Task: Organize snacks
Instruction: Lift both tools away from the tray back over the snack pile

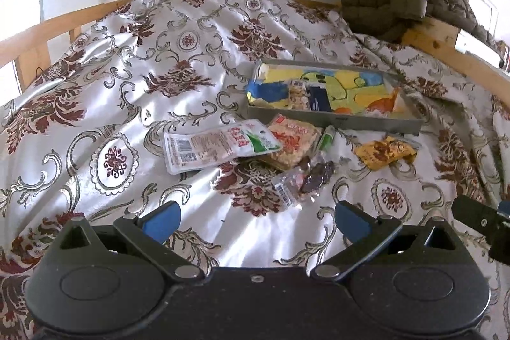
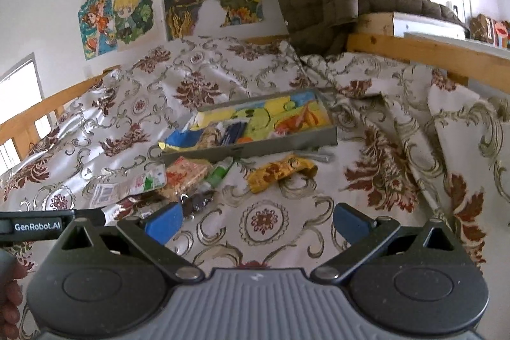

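Snacks (image 1: 223, 145) overlap beside tray (image 1: 334, 120); left gripper (image 1: 257, 220), right gripper (image 2: 257, 220) wide, empty. Risk: slick packets slipping or pinching bedspread (image 1: 127, 78).

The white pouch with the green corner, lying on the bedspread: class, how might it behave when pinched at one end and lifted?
The white pouch looks flat and thin, so probably floppy, sagging. Its glossy film may slip. It overlaps the orange packet, which might shift.

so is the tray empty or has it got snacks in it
Not empty: the tray holds a few packets at one end on a colourful liner; more lie outside it.
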Action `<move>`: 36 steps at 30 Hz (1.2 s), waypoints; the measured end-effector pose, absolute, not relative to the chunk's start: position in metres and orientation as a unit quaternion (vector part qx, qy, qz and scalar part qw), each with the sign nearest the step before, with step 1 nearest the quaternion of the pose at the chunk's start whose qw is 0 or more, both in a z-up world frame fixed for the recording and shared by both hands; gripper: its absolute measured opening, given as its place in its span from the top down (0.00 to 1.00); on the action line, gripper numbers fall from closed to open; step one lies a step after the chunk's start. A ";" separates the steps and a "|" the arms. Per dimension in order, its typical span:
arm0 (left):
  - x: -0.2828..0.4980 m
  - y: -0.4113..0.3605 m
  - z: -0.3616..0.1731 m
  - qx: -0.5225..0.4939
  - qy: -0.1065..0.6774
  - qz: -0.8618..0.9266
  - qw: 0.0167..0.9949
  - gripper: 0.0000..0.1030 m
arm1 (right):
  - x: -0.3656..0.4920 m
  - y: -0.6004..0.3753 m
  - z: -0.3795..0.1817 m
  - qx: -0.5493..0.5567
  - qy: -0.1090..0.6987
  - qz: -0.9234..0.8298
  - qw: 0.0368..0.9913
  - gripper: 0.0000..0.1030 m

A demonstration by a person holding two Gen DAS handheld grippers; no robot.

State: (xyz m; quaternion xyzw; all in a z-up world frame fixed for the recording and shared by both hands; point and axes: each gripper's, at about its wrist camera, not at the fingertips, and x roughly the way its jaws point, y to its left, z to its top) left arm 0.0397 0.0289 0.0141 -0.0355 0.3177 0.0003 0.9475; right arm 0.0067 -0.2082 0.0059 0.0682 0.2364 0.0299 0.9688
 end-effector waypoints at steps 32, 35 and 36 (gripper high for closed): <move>0.049 0.026 0.004 -0.021 0.356 0.011 0.934 0.01 | 0.018 -0.203 -0.012 0.076 0.284 0.050 0.954 0.00; 0.053 0.025 0.003 -0.018 0.358 0.009 0.934 0.01 | 0.021 -0.203 -0.014 0.077 0.288 0.049 0.953 0.00; 0.054 0.025 0.003 -0.016 0.358 0.008 0.934 0.01 | 0.022 -0.203 -0.015 0.077 0.289 0.049 0.953 0.00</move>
